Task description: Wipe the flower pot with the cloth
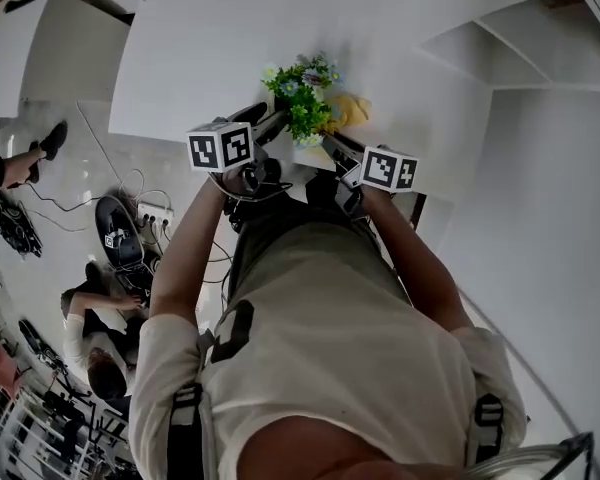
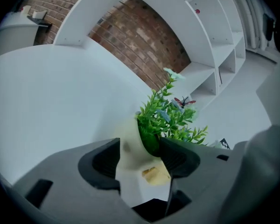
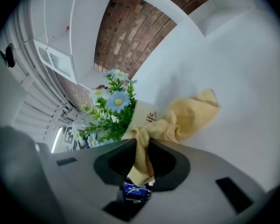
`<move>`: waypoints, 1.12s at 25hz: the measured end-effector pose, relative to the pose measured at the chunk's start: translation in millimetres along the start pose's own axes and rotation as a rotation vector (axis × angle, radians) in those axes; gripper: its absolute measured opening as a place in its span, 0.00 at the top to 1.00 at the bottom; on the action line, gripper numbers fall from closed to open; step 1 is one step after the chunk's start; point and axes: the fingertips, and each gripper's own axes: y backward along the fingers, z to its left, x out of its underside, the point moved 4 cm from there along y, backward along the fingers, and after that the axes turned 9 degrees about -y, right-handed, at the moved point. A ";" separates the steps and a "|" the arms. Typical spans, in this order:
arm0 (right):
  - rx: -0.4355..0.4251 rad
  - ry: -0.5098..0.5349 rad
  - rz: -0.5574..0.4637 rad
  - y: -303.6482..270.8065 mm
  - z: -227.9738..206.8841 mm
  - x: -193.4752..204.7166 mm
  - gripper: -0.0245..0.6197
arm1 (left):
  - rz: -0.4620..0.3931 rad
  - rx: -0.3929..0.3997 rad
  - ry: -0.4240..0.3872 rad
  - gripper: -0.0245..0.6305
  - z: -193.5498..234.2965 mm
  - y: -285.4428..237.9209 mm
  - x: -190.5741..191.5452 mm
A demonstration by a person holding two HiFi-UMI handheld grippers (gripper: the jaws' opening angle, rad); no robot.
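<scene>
A white flower pot (image 2: pixel 129 146) with green leaves and small blue flowers (image 1: pixel 302 98) stands near the front edge of the white table. It sits between the jaws of my left gripper (image 2: pixel 140 160), and both pads lie against its sides. My right gripper (image 3: pixel 142 160) is shut on a bunched corner of the yellow cloth (image 3: pixel 189 115). The cloth's free end rests against the pot's side (image 3: pixel 144 117) and trails onto the table. In the head view the left gripper (image 1: pixel 275 123) is at the pot's left, the right gripper (image 1: pixel 332 146) is below it, and the cloth (image 1: pixel 350 111) lies to its right.
The round white table (image 1: pixel 210 48) stretches away behind the pot. White shelving (image 1: pixel 520 58) stands to the right and a brick wall (image 2: pixel 140 36) lies behind. On the floor at left are a power strip with cables (image 1: pixel 150 213) and a seated person (image 1: pixel 95 333).
</scene>
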 end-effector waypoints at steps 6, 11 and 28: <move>-0.012 -0.025 -0.132 14.1 -0.9 -49.9 0.83 | 0.093 0.083 -0.091 0.57 18.1 -1.4 -33.4; 0.023 0.039 -0.084 4.4 -0.2 -39.1 0.83 | 0.230 0.069 -0.171 0.64 17.2 -15.1 -21.1; 0.010 0.103 0.092 -19.0 17.6 29.7 0.83 | -0.007 -0.049 0.218 0.62 4.4 -6.3 7.1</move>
